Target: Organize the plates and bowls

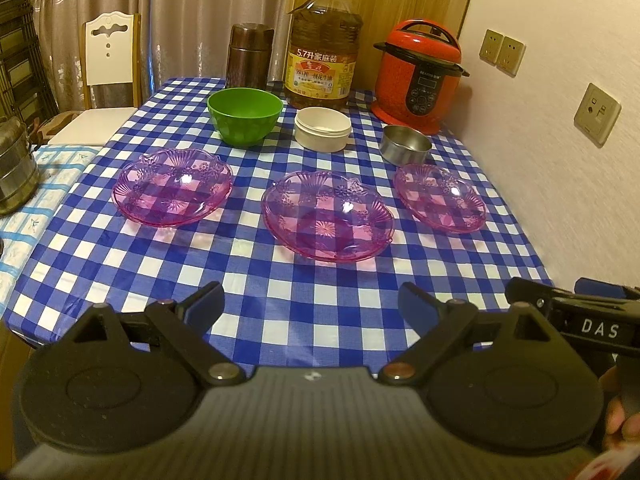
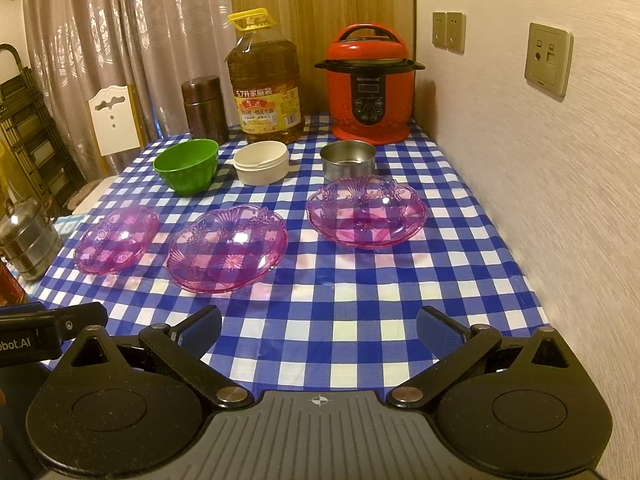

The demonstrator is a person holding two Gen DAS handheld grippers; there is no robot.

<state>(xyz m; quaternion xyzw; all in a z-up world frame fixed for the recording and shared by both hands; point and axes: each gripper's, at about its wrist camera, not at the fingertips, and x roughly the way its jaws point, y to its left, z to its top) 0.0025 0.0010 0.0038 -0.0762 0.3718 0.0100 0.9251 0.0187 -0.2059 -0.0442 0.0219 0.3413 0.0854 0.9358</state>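
Plates and bowls all lie untouched ahead of the left gripper (image 1: 310, 306) and right gripper (image 2: 320, 326), both with jaws spread wide and empty over the near table edge, so the sorting looks not yet begun. Three pink plates (image 1: 328, 216) sit apart in a row, with a green bowl (image 1: 244, 114), white bowl (image 1: 323, 128) and steel bowl (image 1: 405, 145) behind; the next move likely calls for pinching one plate's thin rim to stack it. The checked tablecloth (image 1: 280, 280) runs back to an oil bottle (image 1: 322, 40), a red cooker (image 1: 418, 76), curtains and a wall.
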